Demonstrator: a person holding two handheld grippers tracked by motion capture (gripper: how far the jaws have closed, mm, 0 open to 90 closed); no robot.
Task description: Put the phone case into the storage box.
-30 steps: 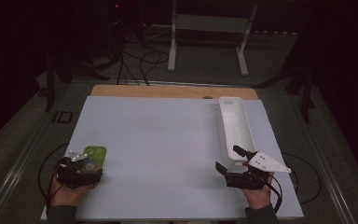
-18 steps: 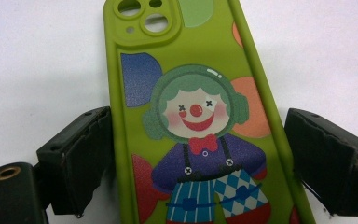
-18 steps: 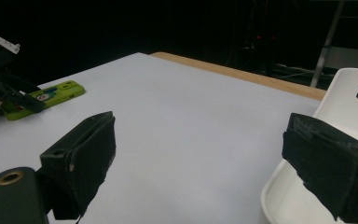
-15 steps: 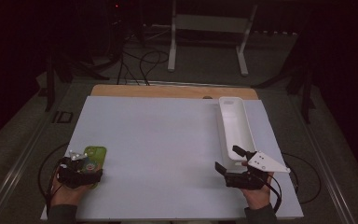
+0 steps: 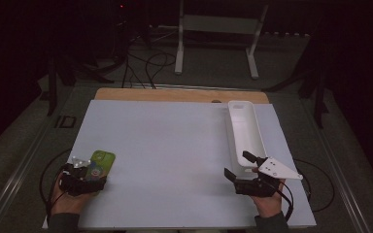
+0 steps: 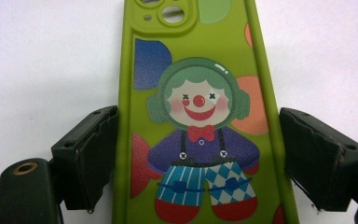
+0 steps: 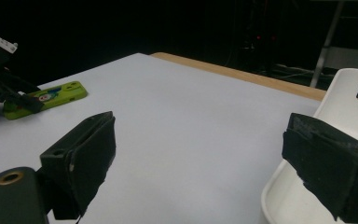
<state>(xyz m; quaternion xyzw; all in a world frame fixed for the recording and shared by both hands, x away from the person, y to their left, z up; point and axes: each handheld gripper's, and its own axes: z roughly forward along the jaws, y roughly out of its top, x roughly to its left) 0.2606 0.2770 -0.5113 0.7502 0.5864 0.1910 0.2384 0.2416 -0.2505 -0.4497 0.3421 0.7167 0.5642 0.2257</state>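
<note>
Left gripper [image 6: 200, 163]: jaws spread astride the green phone case [image 6: 198, 116], near the table's front-left corner; off-centre closing could skew it.
Right gripper [image 7: 214, 163]: released, empty, beside the white tray [image 5: 245, 131]; could knock it.

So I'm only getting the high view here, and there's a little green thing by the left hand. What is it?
Observer: A green phone case, lying flat on the white table, printed with a cartoon clown.
Operator: Is the left gripper squeezing it?
Observer: Not quite. The left gripper stands open around the case: one jaw looks to be at its edge, the other leaves a gap.
Operator: And the right one, is it holding that white tray?
Observer: No. The right gripper is open and holds nothing; one jaw hangs over the near end of the white tray, the other over bare table.
</note>
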